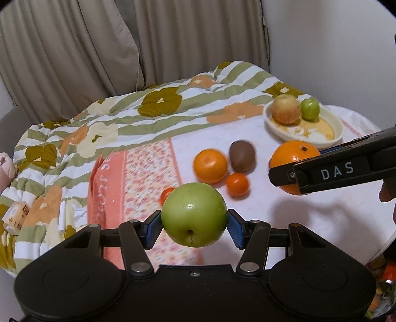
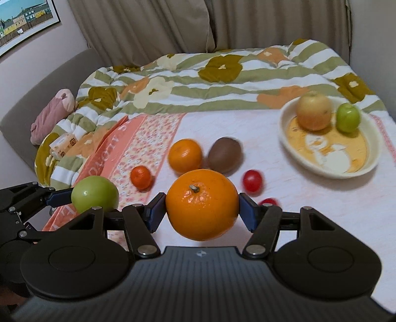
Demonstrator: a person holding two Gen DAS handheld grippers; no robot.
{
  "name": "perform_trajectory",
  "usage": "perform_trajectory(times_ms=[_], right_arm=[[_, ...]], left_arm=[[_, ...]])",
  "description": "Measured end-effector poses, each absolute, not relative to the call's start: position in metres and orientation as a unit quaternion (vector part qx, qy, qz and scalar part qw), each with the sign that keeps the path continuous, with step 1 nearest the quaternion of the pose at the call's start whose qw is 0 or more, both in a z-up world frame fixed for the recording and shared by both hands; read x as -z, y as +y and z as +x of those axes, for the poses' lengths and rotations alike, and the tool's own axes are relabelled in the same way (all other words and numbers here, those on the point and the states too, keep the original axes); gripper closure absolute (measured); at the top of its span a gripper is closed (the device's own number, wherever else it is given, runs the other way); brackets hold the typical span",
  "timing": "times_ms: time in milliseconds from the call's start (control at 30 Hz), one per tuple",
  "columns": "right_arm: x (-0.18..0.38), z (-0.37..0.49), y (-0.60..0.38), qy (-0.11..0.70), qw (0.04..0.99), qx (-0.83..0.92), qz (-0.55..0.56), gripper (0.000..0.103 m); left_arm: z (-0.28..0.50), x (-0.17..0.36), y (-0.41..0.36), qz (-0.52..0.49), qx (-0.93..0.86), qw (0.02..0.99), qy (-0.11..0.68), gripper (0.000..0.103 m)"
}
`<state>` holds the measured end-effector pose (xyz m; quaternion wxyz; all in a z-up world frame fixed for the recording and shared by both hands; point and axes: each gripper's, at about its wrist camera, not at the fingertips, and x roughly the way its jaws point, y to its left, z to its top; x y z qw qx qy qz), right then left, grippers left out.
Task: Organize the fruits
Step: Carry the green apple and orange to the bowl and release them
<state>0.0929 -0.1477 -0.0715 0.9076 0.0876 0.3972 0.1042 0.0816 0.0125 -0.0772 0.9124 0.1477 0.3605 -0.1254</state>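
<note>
My left gripper (image 1: 194, 223) is shut on a green apple (image 1: 194, 214), its blue pads pressing both sides, and holds it above the cloth. The right gripper (image 2: 201, 213) is shut on a large orange (image 2: 201, 204), also lifted; in the left wrist view that orange (image 1: 292, 158) hangs at the right. A cream bowl (image 2: 373, 148) at the back right holds a yellow-red apple (image 2: 313, 112) and a small green apple (image 2: 347, 117). On the cloth lie an orange (image 2: 185, 154), a kiwi (image 2: 224, 154), a small mandarin (image 2: 141, 177) and two small red fruits (image 2: 252, 180).
A flowered, striped quilt (image 2: 222, 81) is bunched along the back and left of the bed. A pink plush toy (image 2: 53, 116) and a small packet (image 2: 61, 145) lie at its left edge. Curtains (image 1: 74, 49) hang behind, and a framed picture (image 2: 22, 22) is on the left wall.
</note>
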Motion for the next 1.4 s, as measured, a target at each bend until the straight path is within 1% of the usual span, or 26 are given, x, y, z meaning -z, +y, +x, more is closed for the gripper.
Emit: perform_trajectory(times_ms=[300,600,900,1400], right_arm=[[0.053,0.086,-0.23,0.394,0.911,-0.09,0.082,0.026],[0.048,0.106,-0.308,0.383,0.919,-0.06,0.075,0.026],[0.061,0.131,-0.364,0.387,0.917,-0.048,0.083,0.026],[0.088,0.173,-0.402,0.39,0.916,-0.041,0.081,0.026]], left_arm=[[0.091,0.055,-0.057,0.123,0.132,0.918,0.352,0.043],[0.114,0.056,-0.127,0.124,0.163,0.915,0.348,0.043],[0.144,0.072,-0.182,0.137,0.182,0.908,0.352,0.043],[0.19,0.125,-0.246,0.173,0.219,0.88,0.384,0.043]])
